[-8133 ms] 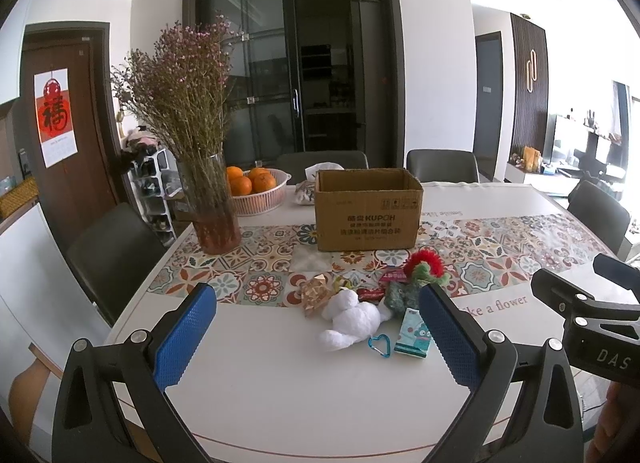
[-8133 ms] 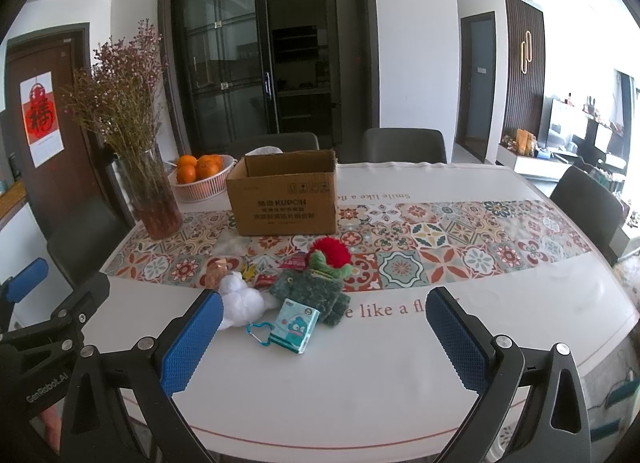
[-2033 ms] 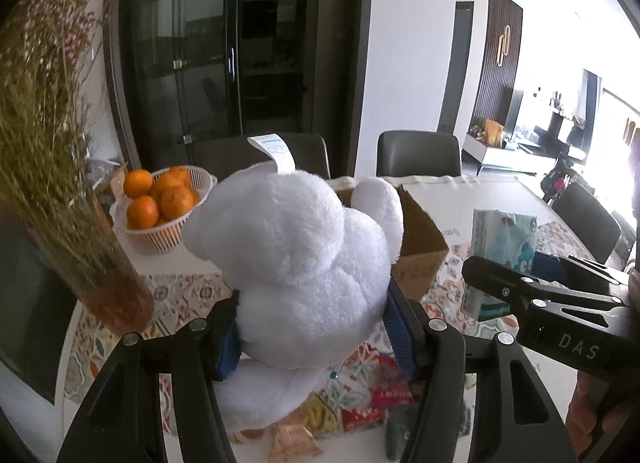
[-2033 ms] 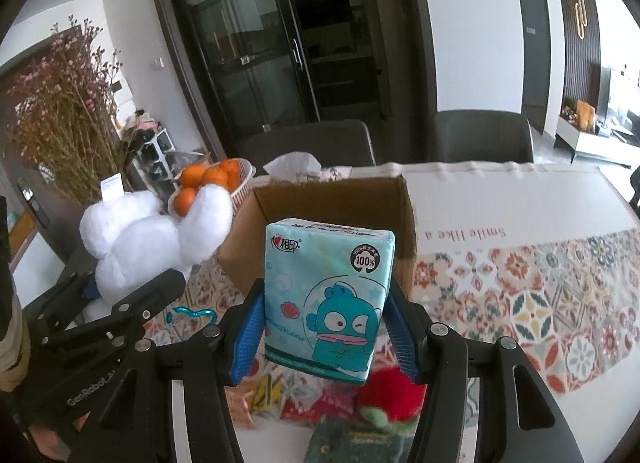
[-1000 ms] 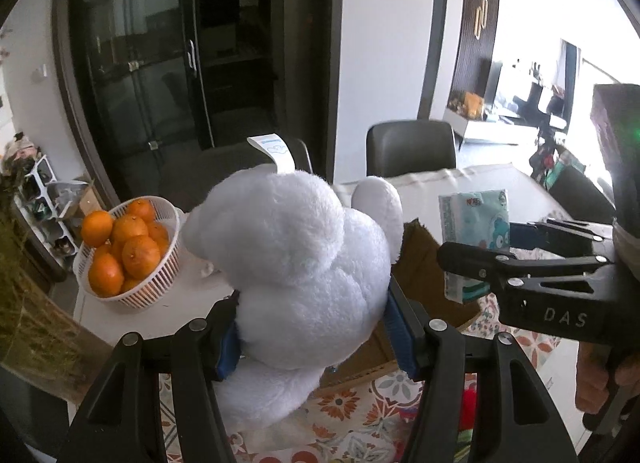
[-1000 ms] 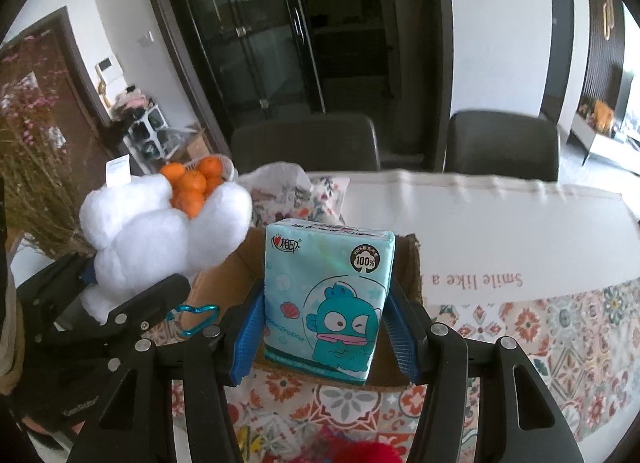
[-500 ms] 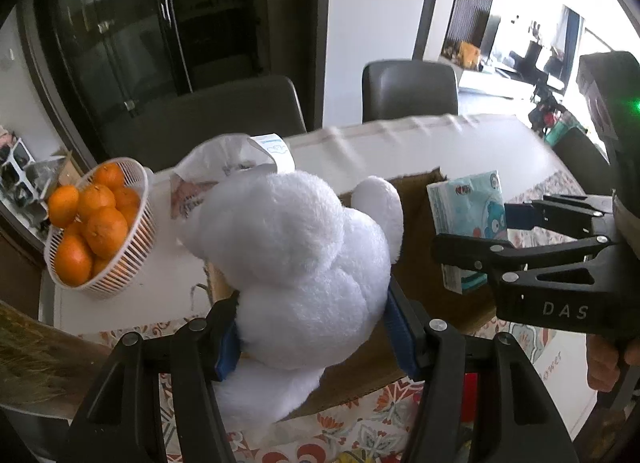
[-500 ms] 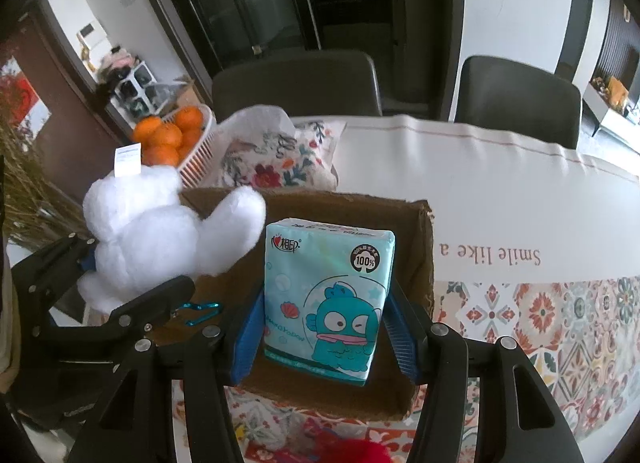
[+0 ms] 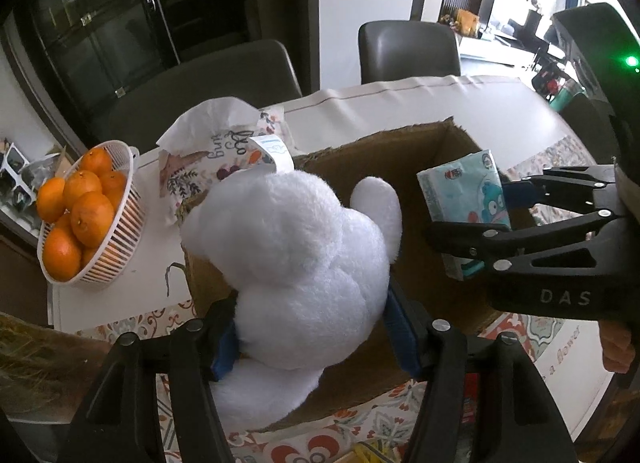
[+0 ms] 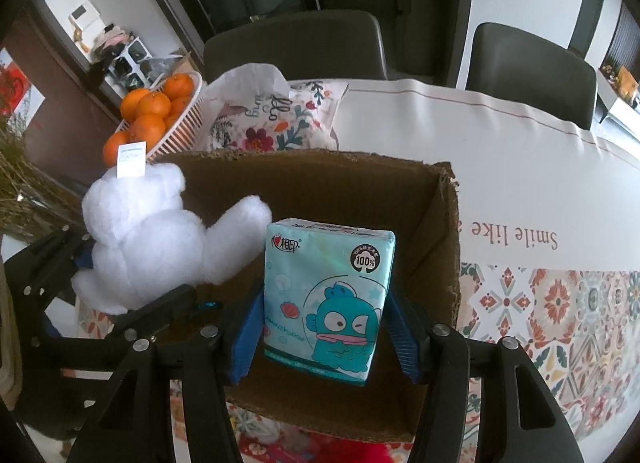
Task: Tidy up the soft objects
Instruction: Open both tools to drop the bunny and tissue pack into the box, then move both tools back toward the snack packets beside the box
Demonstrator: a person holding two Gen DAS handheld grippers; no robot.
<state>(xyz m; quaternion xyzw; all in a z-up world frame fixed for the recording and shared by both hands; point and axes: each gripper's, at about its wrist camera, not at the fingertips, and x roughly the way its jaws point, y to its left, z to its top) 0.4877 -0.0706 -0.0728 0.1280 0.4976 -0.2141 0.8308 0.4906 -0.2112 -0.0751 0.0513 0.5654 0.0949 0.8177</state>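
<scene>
My left gripper (image 9: 308, 323) is shut on a white plush toy (image 9: 296, 259) and holds it over the left part of the open cardboard box (image 9: 404, 151). My right gripper (image 10: 324, 323) is shut on a teal tissue pack (image 10: 326, 295) with a cartoon fish, held over the box's (image 10: 320, 175) opening. The plush (image 10: 156, 247) shows at the left of the right wrist view, and the tissue pack (image 9: 464, 195) at the right of the left wrist view. The box's inside looks bare where it shows.
A white basket of oranges (image 9: 80, 219) and a floral pouch with white tissue (image 9: 224, 155) stand behind the box on the table (image 10: 500, 167). A patterned runner (image 10: 560, 323) lies to the right. Dried flowers (image 10: 24, 191) are at the left. Dark chairs (image 10: 296, 47) line the far side.
Both grippers have moved forward and tilted down over the box with the plush and the tissue pack still held. The box opening now lies below them.
</scene>
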